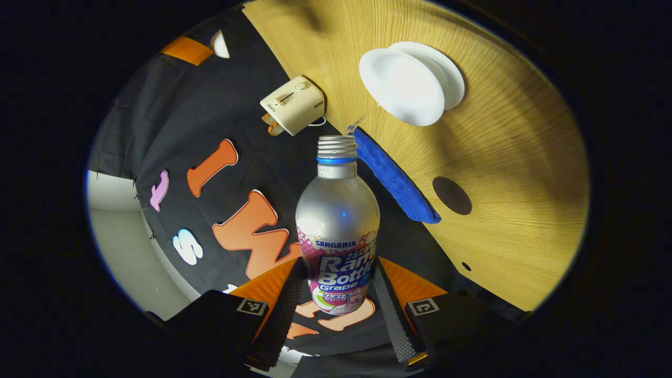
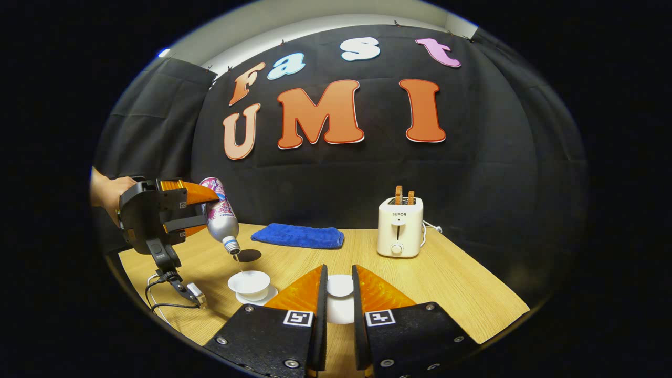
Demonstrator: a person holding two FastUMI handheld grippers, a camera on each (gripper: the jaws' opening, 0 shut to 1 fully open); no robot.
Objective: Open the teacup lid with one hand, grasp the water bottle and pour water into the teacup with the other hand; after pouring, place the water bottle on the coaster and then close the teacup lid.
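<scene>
Currently left gripper [image 2: 202,212] clamps the silver metal water bottle with pink label [image 1: 337,231] low on its body, tipped, thin stream falling into the white porcelain teacup on its saucer [image 2: 250,283] at 7 o'clock. Smooth metal: likely slippery, keep grip firm. Right gripper [image 2: 339,294] pinches the white teacup lid [image 2: 339,286]; fragile. Dark round coaster [image 2: 248,255] waits just behind the cup.

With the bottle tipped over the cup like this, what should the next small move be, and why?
Probably hold the tilt a little longer. The left gripper is shut on the bottle, neck down, and a thin stream falls from its mouth into the open cup. The right gripper holds the lid aside. How full the cup is cannot be told, so stop soon and right the bottle.
</scene>
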